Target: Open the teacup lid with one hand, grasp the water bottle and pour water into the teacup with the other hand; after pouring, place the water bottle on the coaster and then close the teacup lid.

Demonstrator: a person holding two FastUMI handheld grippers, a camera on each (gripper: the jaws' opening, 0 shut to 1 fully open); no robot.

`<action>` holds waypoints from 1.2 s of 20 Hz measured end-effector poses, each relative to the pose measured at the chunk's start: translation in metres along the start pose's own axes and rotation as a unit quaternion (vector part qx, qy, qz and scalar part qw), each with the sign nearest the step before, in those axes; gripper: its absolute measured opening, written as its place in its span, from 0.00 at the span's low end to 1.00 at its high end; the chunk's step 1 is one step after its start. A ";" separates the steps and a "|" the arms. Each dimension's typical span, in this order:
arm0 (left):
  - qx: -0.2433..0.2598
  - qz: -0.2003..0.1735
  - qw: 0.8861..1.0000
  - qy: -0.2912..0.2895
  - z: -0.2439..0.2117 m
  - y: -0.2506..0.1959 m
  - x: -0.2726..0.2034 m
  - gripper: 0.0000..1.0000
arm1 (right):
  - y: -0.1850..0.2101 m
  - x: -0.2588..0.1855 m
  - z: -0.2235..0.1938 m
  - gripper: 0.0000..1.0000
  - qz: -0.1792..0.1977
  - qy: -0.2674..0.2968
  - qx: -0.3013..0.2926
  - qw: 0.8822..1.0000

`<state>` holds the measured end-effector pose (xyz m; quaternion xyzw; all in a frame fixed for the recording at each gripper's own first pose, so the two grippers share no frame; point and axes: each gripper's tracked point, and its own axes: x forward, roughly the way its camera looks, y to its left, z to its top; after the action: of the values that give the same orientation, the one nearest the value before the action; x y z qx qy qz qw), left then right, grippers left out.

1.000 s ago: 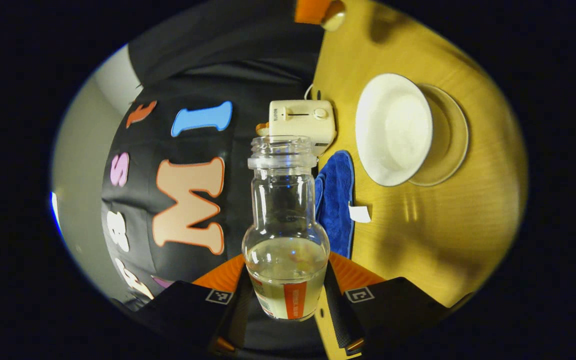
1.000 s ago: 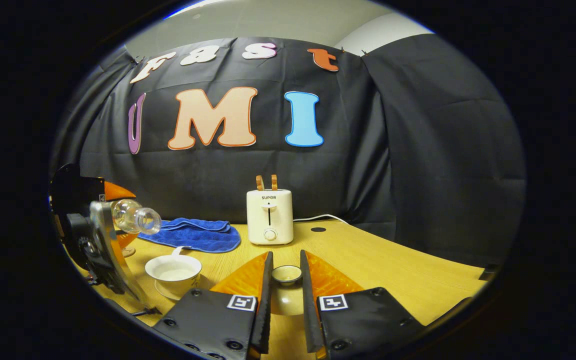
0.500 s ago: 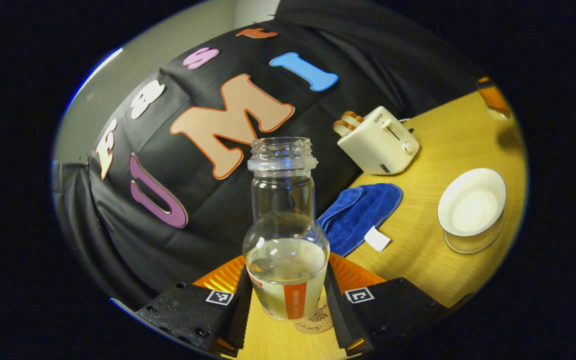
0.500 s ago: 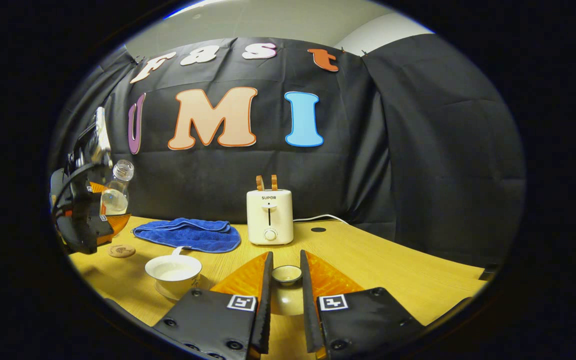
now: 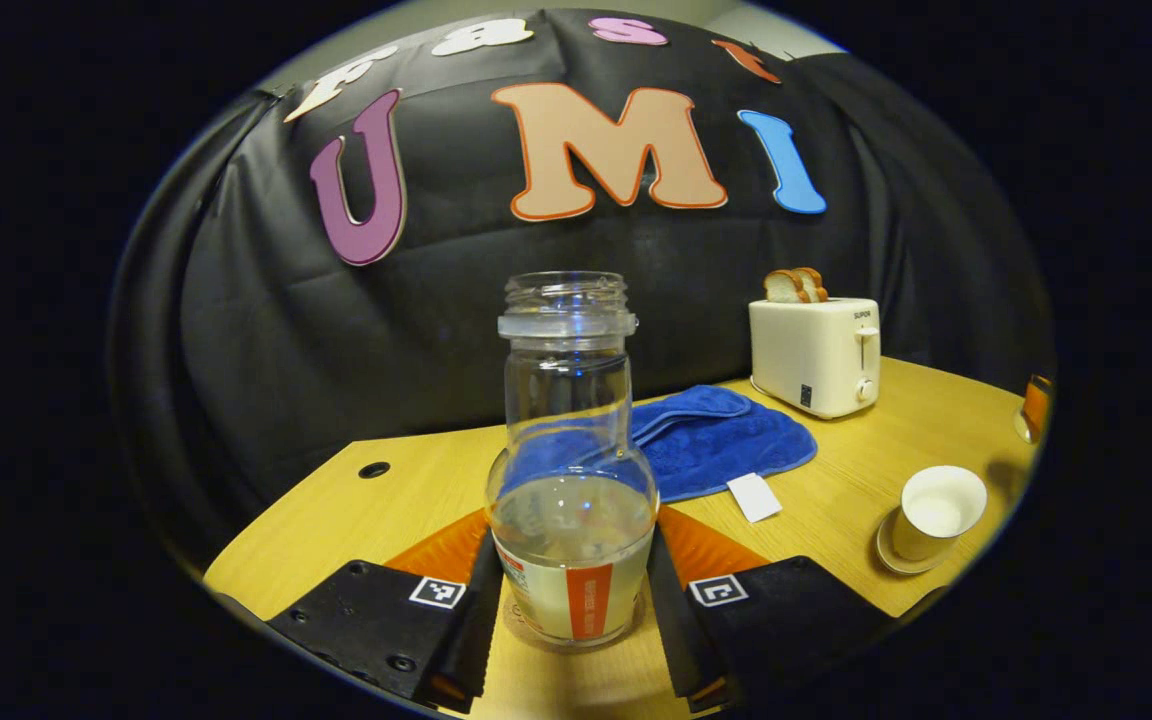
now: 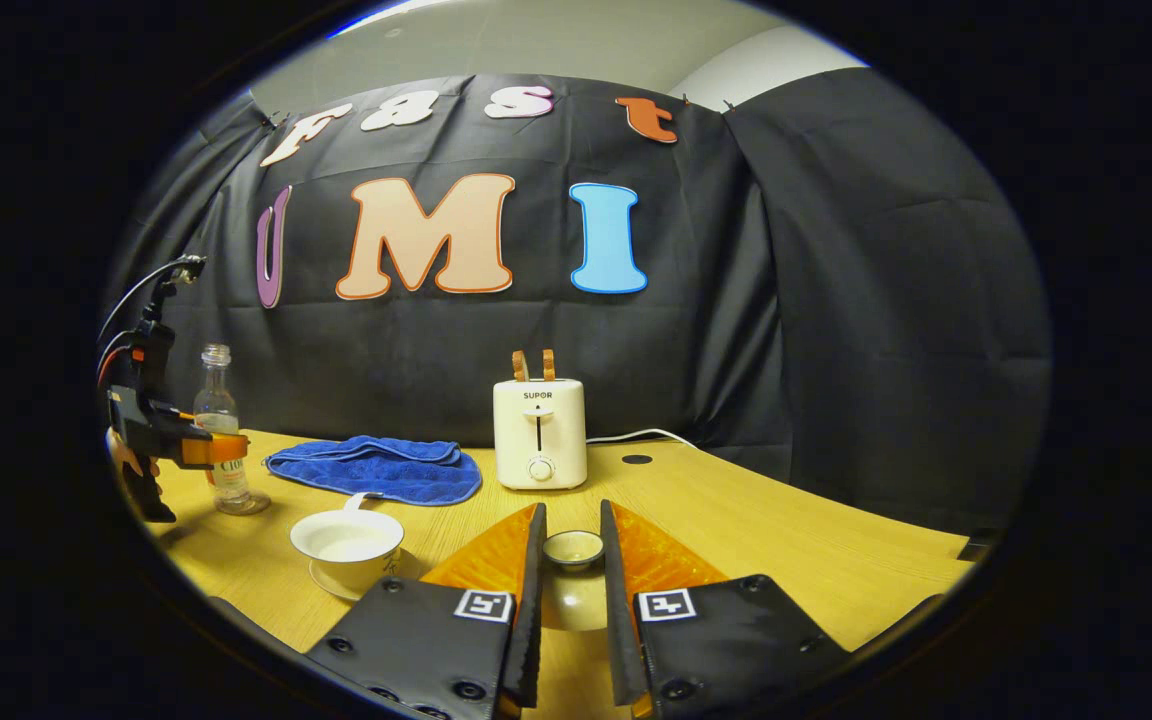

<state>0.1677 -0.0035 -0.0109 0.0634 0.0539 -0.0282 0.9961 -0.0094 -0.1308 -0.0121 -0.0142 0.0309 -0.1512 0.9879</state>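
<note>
Water bottle [image 5: 572,480] stands upright, clamped between the left tool [image 5: 568,600]; right tool [image 6: 570,600] pinches the teacup lid [image 6: 573,548].

Your left gripper [image 5: 571,585] is standing level, its two fingers pointing forward and closing from either side on the lower body of the clear, uncapped glass water bottle with the orange label [image 5: 570,470] (both fingers are pressing against the glass). In the right gripper view, that same left gripper [image 6: 198,450] is showing far off at the left edge, reaching in sideways, with part of your hand [image 6: 126,462] wrapping its grip below. Your right gripper [image 6: 571,580] is sitting low and level, its fingers drawn close together and pinching the small round pale ceramic teacup lid [image 6: 573,549] between them.
</note>
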 end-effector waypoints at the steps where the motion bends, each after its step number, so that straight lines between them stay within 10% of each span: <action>1: -0.007 -0.002 1.000 0.001 -0.002 0.004 0.000 0.65 | 0.000 0.000 0.000 0.31 0.000 0.000 0.000 1.000; 24: -0.071 0.017 0.997 0.016 -0.024 0.014 0.005 0.83 | 0.000 0.002 -0.001 0.31 0.001 -0.001 0.001 1.000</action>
<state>0.1708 0.0131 -0.0337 -0.0057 0.0708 -0.0061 0.9975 -0.0079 -0.1315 -0.0131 -0.0137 0.0299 -0.1498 0.9882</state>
